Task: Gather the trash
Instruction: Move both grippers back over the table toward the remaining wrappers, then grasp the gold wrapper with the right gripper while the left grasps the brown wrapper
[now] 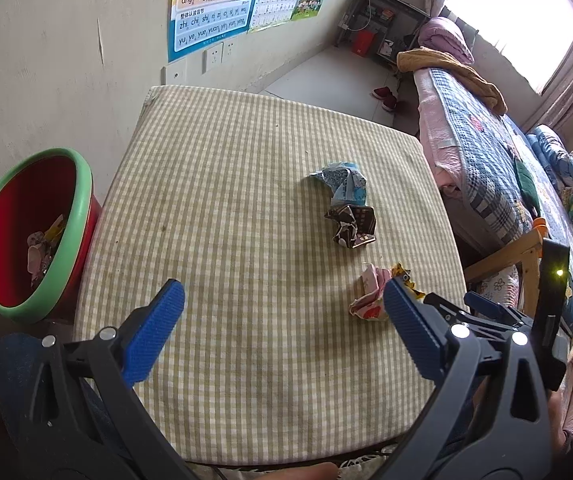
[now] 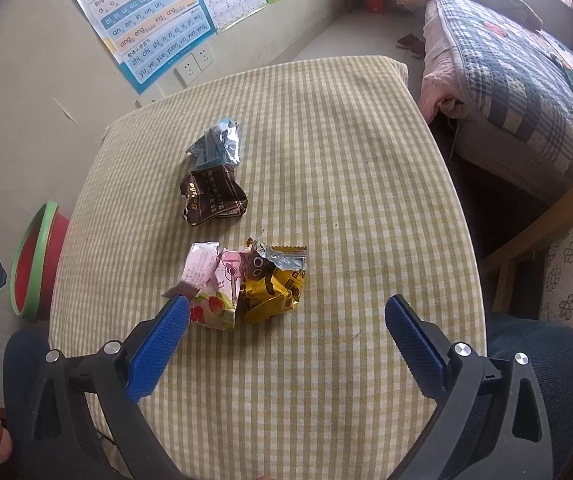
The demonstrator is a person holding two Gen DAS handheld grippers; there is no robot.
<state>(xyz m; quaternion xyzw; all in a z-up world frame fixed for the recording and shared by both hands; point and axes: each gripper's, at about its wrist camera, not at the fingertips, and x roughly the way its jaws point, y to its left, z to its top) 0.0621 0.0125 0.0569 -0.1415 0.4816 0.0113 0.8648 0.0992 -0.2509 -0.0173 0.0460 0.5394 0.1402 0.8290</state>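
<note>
Crumpled wrappers lie on the checked tablecloth (image 2: 346,160): a blue-silver one (image 2: 217,144), a brown one (image 2: 212,198), a pink one (image 2: 212,286) and a yellow one (image 2: 274,284). In the left wrist view they show as blue (image 1: 344,182), brown (image 1: 351,226) and pink (image 1: 368,300). My left gripper (image 1: 284,316) is open and empty above the table's near part. My right gripper (image 2: 286,328) is open and empty just in front of the pink and yellow wrappers. The red bin with a green rim (image 1: 32,232) holds some wrappers.
The bin also shows at the table's left in the right wrist view (image 2: 36,260). A wall with posters (image 1: 214,0) stands behind the table. A bed with a quilt (image 1: 486,160) and a wooden chair (image 1: 518,256) are to the right.
</note>
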